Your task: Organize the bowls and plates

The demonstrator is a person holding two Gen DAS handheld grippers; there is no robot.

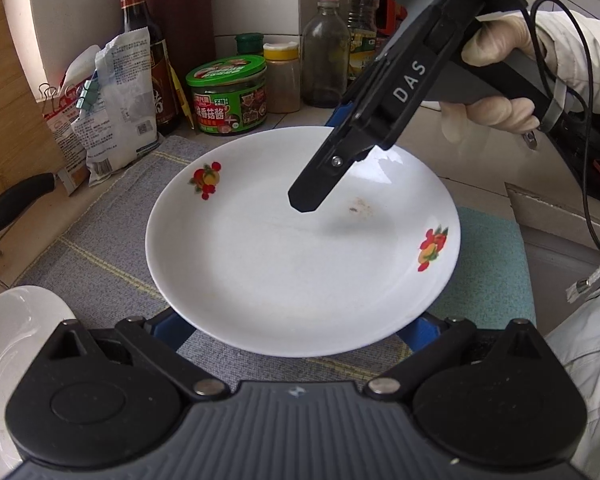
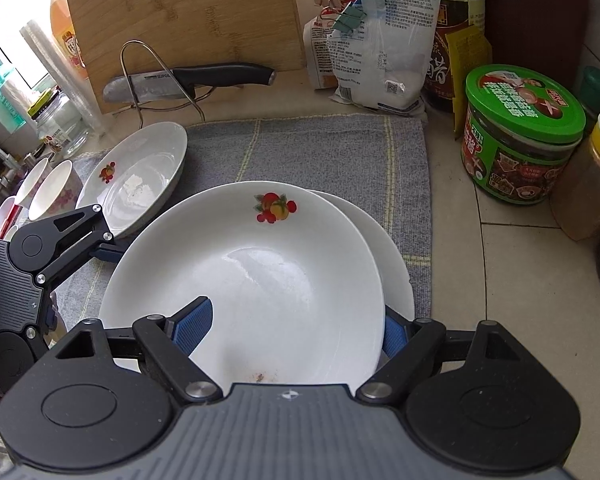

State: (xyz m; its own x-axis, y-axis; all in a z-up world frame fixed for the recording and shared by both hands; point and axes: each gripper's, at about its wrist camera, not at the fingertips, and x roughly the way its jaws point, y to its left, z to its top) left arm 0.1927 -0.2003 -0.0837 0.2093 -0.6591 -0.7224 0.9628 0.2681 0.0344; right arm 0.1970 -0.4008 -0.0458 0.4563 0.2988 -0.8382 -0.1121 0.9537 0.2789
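Note:
A white plate point(image 1: 292, 260) point(image 2: 260, 272) with fruit decals hangs tilted between both grippers, above a grey mat point(image 2: 320, 152). My right gripper point(image 2: 296, 330) point(image 1: 320, 160) straddles its rim, one blue pad on the inner face and the other behind the rim, shut on it. My left gripper point(image 1: 296, 332) point(image 2: 80, 284) has its jaws spread wide, with the fingertips hidden under the opposite rim. A second white plate point(image 2: 396, 256) lies just beneath. A third plate point(image 2: 140, 184) point(image 1: 12, 340), with white residue in it, sits to the left. Two small bowls point(image 2: 48, 188) stand beyond it.
A knife on a wire rack point(image 2: 188, 80) and a wooden board point(image 2: 180, 12) stand behind the mat. Flour bags point(image 2: 380, 40), sauce bottles and a green-lidded jar point(image 2: 520, 136) point(image 1: 228, 96) crowd the back of the counter. A gloved hand point(image 1: 492, 112) holds the right gripper.

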